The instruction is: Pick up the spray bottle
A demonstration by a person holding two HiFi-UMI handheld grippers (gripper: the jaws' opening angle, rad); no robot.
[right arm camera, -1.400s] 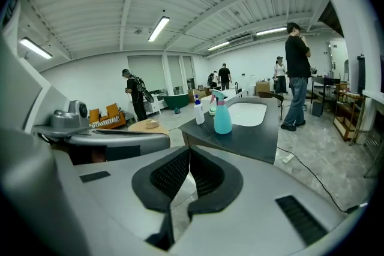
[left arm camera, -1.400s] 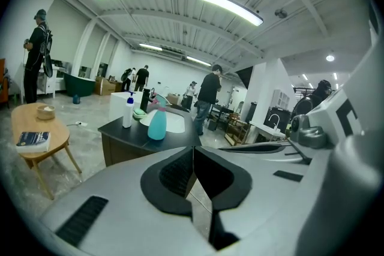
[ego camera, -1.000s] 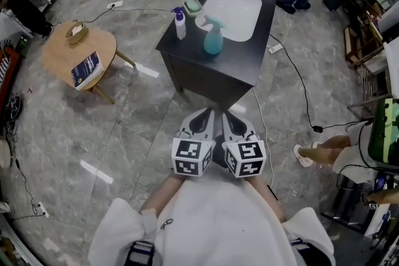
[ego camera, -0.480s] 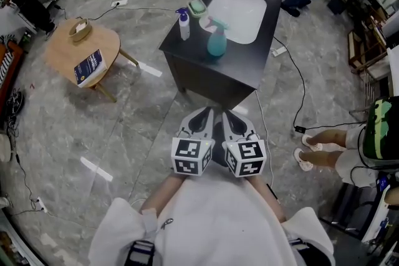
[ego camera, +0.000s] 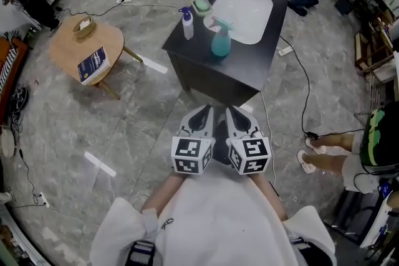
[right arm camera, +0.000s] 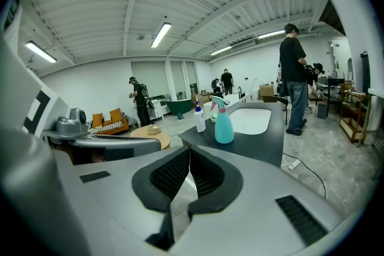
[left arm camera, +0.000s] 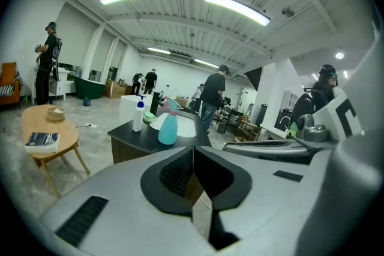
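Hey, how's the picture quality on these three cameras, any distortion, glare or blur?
Head view: fisheye bends the room's edges; light is even, and the teal plastic spray bottle looks sharp. Left gripper view: black circular rim, and the white ceiling strip lights glare. Right gripper view: same rim, ceiling beams bowed, bottle clear.

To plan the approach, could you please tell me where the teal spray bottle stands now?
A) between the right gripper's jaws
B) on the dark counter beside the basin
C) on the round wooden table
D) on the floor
B: the spray bottle stands upright on the dark counter, right beside the white basin.
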